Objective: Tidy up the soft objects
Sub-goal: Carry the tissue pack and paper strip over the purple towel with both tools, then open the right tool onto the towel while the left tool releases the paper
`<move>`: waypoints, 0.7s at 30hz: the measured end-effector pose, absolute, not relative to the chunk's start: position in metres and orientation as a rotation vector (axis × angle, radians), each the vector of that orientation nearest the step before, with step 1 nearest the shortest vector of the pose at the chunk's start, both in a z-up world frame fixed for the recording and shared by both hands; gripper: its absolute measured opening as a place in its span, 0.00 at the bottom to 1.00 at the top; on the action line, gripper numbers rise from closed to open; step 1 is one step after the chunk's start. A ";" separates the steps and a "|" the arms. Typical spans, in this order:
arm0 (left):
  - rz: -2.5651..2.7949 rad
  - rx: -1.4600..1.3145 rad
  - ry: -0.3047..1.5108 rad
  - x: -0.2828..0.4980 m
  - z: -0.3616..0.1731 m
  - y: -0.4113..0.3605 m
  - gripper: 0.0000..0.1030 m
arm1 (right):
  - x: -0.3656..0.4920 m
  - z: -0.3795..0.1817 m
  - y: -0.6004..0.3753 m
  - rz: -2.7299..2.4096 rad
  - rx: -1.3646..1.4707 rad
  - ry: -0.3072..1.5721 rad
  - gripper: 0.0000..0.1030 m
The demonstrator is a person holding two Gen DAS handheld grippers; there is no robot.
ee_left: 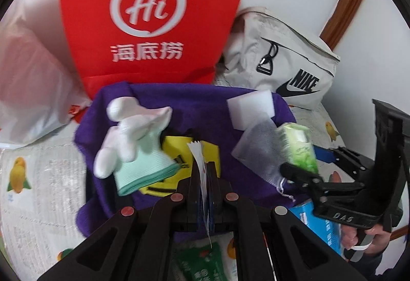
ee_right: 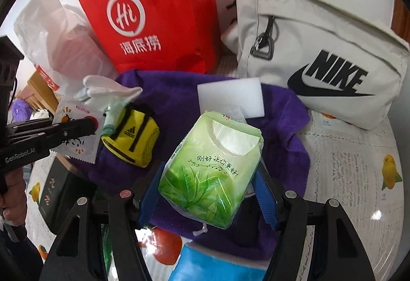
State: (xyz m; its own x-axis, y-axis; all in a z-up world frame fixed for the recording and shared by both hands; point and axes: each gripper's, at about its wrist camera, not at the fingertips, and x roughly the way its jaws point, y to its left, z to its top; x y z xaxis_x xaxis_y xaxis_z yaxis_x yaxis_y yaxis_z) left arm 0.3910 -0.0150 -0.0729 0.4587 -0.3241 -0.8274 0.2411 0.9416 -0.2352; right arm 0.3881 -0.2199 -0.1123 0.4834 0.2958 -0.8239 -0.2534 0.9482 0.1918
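Observation:
A purple towel (ee_left: 179,96) (ee_right: 176,99) lies spread on the table. On it lie a white and mint glove (ee_left: 133,142) (ee_right: 112,94), a small yellow pouch (ee_left: 176,150) (ee_right: 133,140), a white sponge block (ee_left: 252,108) (ee_right: 230,96) and a sheer white drawstring bag (ee_left: 261,150). My left gripper (ee_left: 203,170) (ee_right: 89,124) is shut on a flat white sachet (ee_left: 200,165) (ee_right: 77,132), held on edge over the yellow pouch. My right gripper (ee_right: 207,178) (ee_left: 297,165) is shut on a green tissue pack (ee_right: 210,165) (ee_left: 298,145) above the towel's right side.
A red paper bag (ee_left: 148,14) (ee_right: 153,14) stands behind the towel. A beige Nike bag (ee_left: 289,63) (ee_right: 320,55) stands at the back right and a white plastic bag (ee_left: 30,81) (ee_right: 56,37) at the back left. A blue box (ee_left: 320,227) (ee_right: 217,265), a green packet (ee_left: 202,265) and a dark box (ee_right: 59,196) lie near me.

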 end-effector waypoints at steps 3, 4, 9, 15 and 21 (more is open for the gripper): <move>-0.366 -0.085 1.053 0.398 -0.080 -0.022 0.05 | 0.394 -0.119 -0.219 0.335 0.044 1.029 0.65; -0.370 -0.082 1.062 0.401 -0.084 -0.024 0.05 | 0.396 -0.121 -0.218 0.333 0.042 1.033 0.65; -0.384 -0.084 1.104 0.409 -0.101 -0.030 0.05 | 0.408 -0.130 -0.213 0.336 0.008 1.068 0.65; -0.367 -0.082 1.132 0.416 -0.112 -0.028 0.06 | 0.417 -0.138 -0.208 0.325 -0.034 1.100 0.66; -0.344 -0.054 1.100 0.415 -0.105 -0.027 0.42 | 0.421 -0.136 -0.207 0.280 -0.077 1.095 0.76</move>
State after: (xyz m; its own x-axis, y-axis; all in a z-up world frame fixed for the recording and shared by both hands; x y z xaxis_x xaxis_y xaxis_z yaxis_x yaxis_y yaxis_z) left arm 0.4145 -0.0269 -0.1047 0.4058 -0.2992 -0.8636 0.2462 0.9458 -0.2120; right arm 0.4207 -0.2071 -0.1356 0.4267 0.1860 -0.8850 -0.2615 0.9622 0.0761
